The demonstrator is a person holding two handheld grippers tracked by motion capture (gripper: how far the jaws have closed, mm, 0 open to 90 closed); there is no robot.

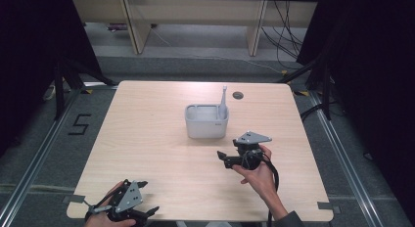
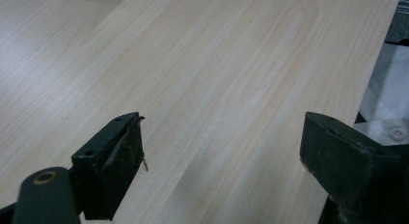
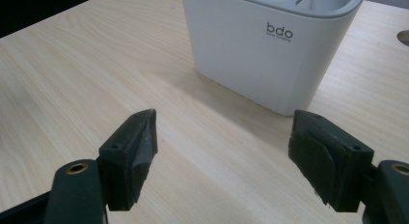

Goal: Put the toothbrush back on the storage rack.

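High view is showing my right hand-held gripper (image 1: pixel 223 158) hovering spread and empty near the bin (image 1: pixel 206 122); my left hand-held gripper (image 1: pixel 147 197) is resting spread at the counter (image 1: pixel 147 139) edge.

The high view is looking forward and down over the whole table (image 1: pixel 156 153); each gripper view is riding low and close above the wood, and the right one is sharing the grey container (image 3: pixel 270 45) with the high view

Matt grey plastic holder (image 3: pixel 270 50) on pale wood-grain table (image 1: pixel 147 153).
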